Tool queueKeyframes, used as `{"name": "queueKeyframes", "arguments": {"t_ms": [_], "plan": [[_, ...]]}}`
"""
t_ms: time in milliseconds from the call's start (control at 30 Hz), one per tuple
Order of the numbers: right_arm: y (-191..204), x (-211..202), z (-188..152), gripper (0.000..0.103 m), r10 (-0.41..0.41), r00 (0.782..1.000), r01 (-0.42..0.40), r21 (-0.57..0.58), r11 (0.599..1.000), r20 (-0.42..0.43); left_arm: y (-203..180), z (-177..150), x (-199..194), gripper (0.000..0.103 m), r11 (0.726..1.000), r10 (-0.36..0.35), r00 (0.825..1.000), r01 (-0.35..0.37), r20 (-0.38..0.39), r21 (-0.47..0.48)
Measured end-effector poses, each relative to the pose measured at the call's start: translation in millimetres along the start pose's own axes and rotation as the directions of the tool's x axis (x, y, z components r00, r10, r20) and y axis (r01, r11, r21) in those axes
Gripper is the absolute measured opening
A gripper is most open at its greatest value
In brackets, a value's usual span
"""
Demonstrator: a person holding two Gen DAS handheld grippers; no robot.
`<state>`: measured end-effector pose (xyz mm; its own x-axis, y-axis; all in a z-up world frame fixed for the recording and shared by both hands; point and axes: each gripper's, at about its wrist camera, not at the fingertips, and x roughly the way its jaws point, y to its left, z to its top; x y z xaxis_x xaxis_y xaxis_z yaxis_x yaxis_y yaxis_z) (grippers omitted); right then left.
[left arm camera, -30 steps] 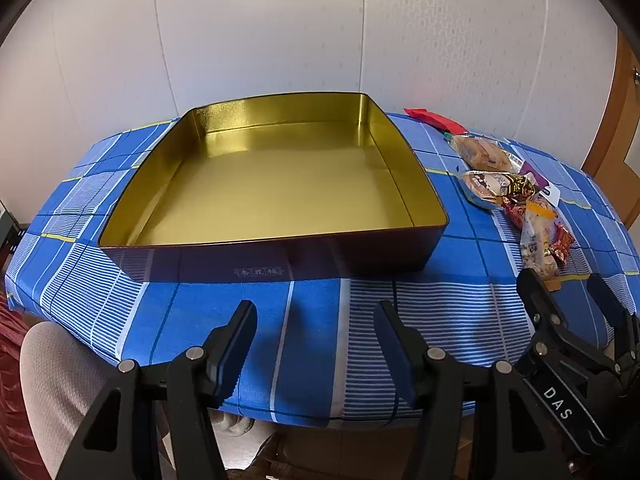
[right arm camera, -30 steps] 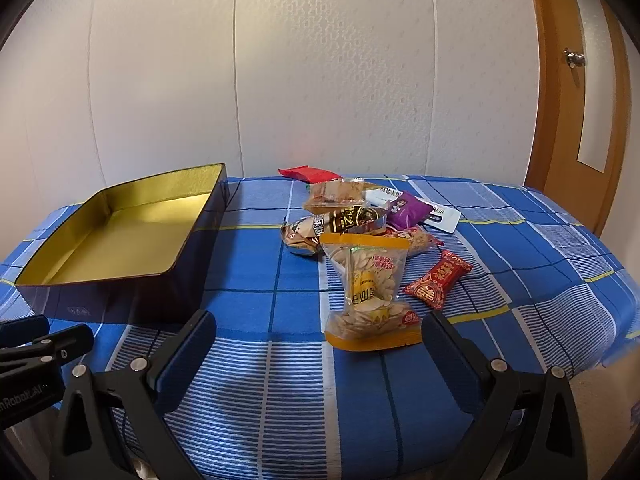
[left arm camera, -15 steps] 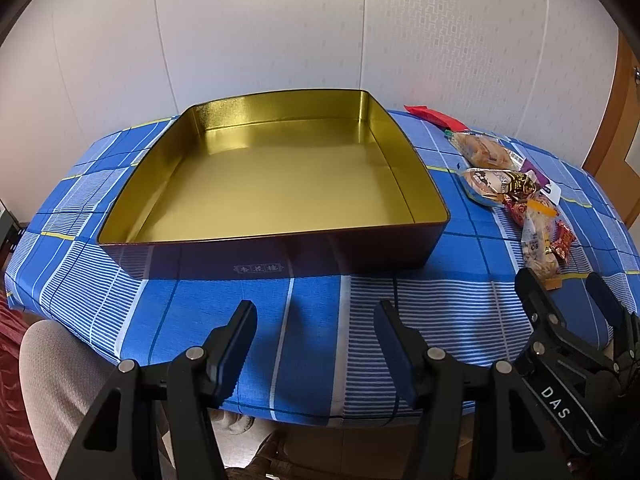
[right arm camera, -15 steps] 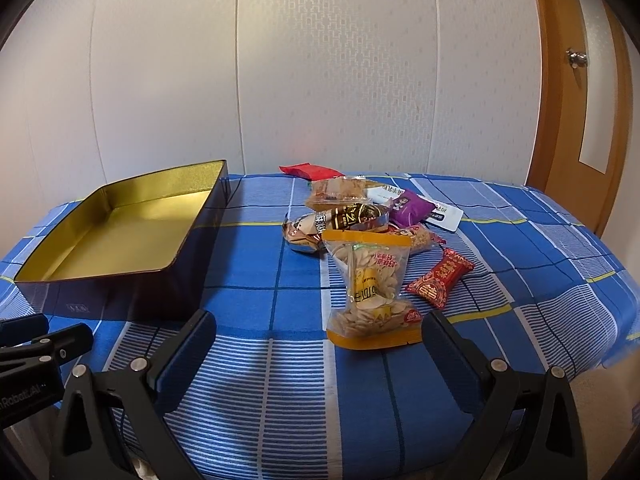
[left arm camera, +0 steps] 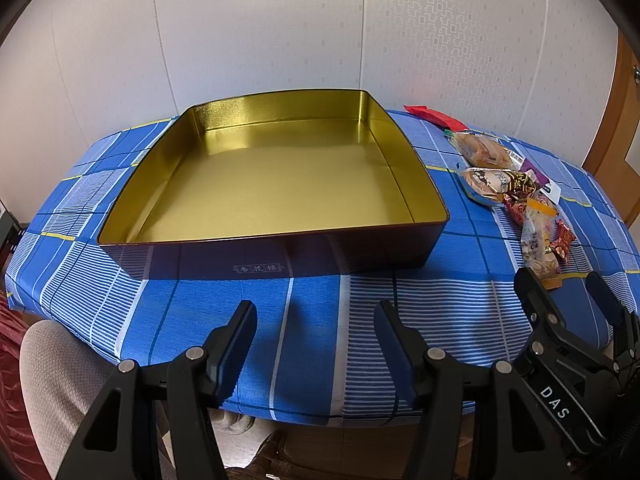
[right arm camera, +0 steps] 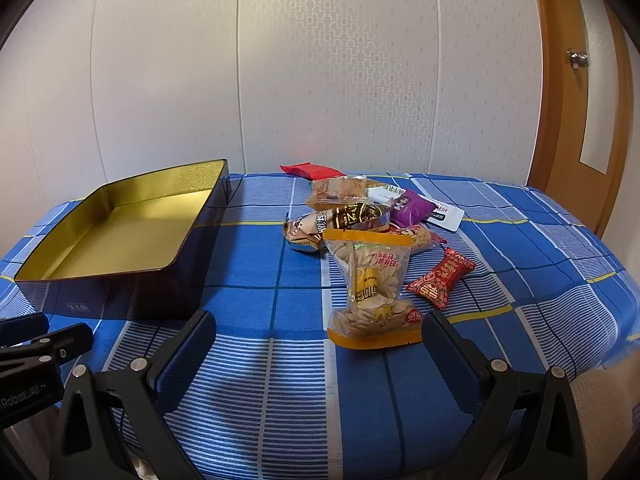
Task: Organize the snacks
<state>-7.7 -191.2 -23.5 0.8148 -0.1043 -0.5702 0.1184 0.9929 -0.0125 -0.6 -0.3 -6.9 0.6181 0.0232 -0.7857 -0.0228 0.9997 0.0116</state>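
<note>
Grippers at the near table edge, both with jaws spread and holding nothing. The left gripper (left arm camera: 316, 340) hovers over the blue plaid tablecloth (left arm camera: 312, 320), its black fingers (left arm camera: 234, 340) parted and touching no object; the right gripper (right arm camera: 320, 352) is spread wider still, likewise clear of any item. Directly ahead of the left gripper lies the open tin box (left arm camera: 276, 256), gold inside and dark outside, with no snack in it; a small framed label on its near wall carries characters too small to read with certainty. In the right wrist view the same tin box (right arm camera: 132, 292) sits ahead and to the left. The snacks lie in a loose cluster ahead of the right gripper, apart from the tin: nearest, between the lines of its two fingers, a clear seed packet with orange ends (right arm camera: 370, 288), printed with red and yellow characters that are not legible; just right of it a red candy wrapper (right arm camera: 442, 282); behind, a gold-and-black pastry wrapper (right arm camera: 340, 218), a clear biscuit pack (right arm camera: 338, 192), a purple packet (right arm camera: 410, 206), a white sachet (right arm camera: 444, 214) and, farthest, a red flat packet (right arm camera: 310, 170). The right gripper body, seen from the left wrist view, reads "DAS"; the left gripper body, at the edge of the right wrist view, reads "Robot.AI" in part.
</note>
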Motion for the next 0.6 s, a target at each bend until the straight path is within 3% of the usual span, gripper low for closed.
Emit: {"name": "queueKeyframes", "arguments": {"t_ms": [600], "plan": [[2.5, -0.6, 0.6, 0.103, 0.006, 1.000, -0.006, -0.002, 1.000, 0.003, 0.9, -0.6, -0.3, 0.062, 1.000, 0.000, 1.000, 0.000, -0.003, -0.001]]}}
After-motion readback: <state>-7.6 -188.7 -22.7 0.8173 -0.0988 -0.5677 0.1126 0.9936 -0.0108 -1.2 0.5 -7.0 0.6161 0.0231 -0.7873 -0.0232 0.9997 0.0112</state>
